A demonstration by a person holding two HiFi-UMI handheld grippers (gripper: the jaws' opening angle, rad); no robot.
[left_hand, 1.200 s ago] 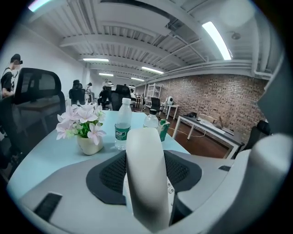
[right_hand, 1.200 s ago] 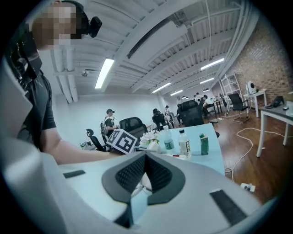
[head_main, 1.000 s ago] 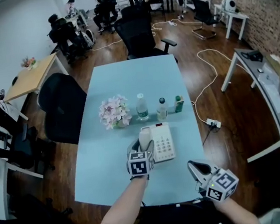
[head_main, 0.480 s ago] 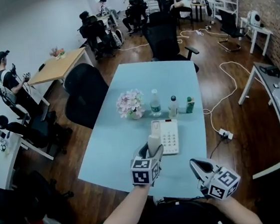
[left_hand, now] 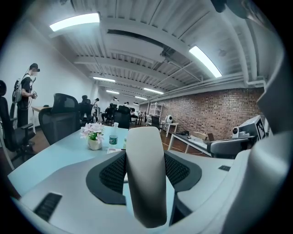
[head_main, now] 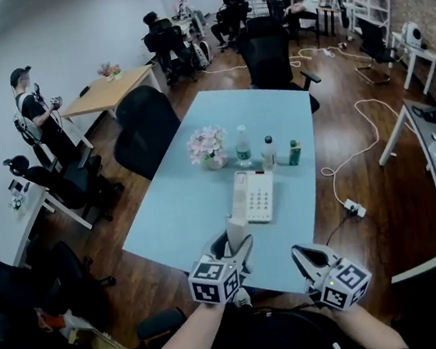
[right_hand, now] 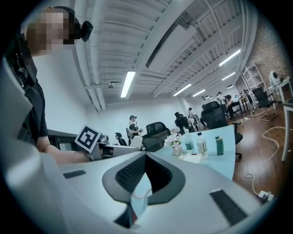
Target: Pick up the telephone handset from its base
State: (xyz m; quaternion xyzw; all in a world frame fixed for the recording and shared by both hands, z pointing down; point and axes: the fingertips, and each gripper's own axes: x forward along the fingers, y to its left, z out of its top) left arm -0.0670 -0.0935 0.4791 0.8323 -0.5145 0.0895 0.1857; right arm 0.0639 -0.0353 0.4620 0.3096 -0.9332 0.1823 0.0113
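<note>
Pale blue rectangular table (head_main: pixel 190 204) in an open office carries a white push-button telephone base (head_main: pixel 256 197). The left gripper (head_main: pixel 236 247) clamps the cream plastic handset (head_main: pixel 238 230) upright, clear of the base, apparently completing the pickup. The right gripper (head_main: pixel 301 256) is closed, empty, seemingly idle.

Handset (head_main: pixel 237 227) lower end hidden behind left tool (head_main: pixel 234 245).

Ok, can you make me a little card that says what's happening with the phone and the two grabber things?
left gripper: shut on the handset, held clear of the base
base: white, with buttons, on the blue table, cradle empty
right gripper: jaws together, holding nothing
behind the base: flowers and three bottles
people: several, far back in the room
</note>
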